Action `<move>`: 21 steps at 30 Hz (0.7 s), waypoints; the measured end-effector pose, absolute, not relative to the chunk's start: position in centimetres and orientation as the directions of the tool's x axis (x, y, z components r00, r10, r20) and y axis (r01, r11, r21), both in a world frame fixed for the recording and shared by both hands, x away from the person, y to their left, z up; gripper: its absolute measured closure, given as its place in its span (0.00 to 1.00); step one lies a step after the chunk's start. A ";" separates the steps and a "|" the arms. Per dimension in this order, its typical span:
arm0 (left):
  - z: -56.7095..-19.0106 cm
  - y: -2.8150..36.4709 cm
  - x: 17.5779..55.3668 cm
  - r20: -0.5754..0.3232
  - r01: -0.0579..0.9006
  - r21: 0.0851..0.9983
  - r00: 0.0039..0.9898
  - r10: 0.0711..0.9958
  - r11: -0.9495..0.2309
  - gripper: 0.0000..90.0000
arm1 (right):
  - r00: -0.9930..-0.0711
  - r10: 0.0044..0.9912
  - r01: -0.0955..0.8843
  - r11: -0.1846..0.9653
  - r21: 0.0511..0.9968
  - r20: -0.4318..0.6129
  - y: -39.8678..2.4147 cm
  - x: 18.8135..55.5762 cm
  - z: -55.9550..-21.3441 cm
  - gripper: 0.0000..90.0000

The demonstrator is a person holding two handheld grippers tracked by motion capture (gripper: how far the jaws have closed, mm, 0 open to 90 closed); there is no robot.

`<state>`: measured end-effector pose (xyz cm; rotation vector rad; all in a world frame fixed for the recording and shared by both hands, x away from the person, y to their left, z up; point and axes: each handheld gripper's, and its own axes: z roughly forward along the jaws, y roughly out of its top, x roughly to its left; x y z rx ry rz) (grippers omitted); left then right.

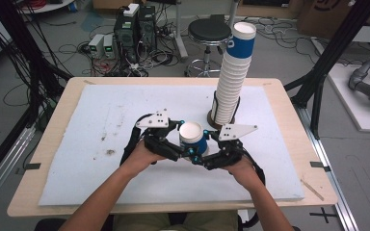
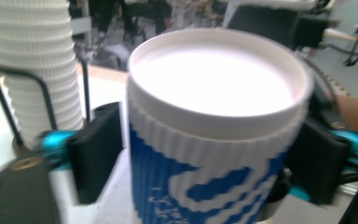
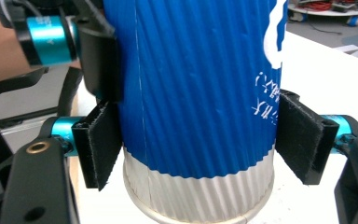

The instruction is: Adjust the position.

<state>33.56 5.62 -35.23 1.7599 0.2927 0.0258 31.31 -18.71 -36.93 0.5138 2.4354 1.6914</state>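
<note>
High view: one white foam sheet (image 1: 101,144) covers one wooden table (image 1: 62,103). One tall stack of ribbed cups (image 1: 232,82) stands at the back right. One blue-and-white cup (image 1: 192,138) sits mid-table between two grippers. Right gripper (image 3: 198,135) pads clasp its lower body; left gripper (image 2: 205,158) jaws flank it, one pad standing apart, released.

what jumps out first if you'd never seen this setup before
A blue and white ribbed paper cup sits upright between the left gripper and the right gripper at the middle of the white mat. In the right gripper view its pads press the cup's sides low down. Behind it, toward the table's far edge, a tall leaning stack of cups rises from a wire holder.
</note>
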 end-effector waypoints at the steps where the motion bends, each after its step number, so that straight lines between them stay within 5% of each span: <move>1: -35.2 5.6 33.5 -0.139 0.180 0.965 0.968 0.211 -0.190 0.17 | -0.933 0.352 0.198 0.319 0.927 0.078 -18.7 31.3 -36.9 0.26; 13: -33.0 7.5 33.8 -0.080 0.128 0.958 0.978 0.192 -0.257 0.17 | -0.940 0.336 0.186 0.376 0.908 0.054 -19.1 31.7 -36.3 0.27; 21: -32.3 7.0 33.9 -0.062 0.116 0.934 0.984 0.165 -0.338 0.17 | -0.953 0.301 0.148 0.511 0.847 -0.015 -18.6 32.5 -34.8 0.27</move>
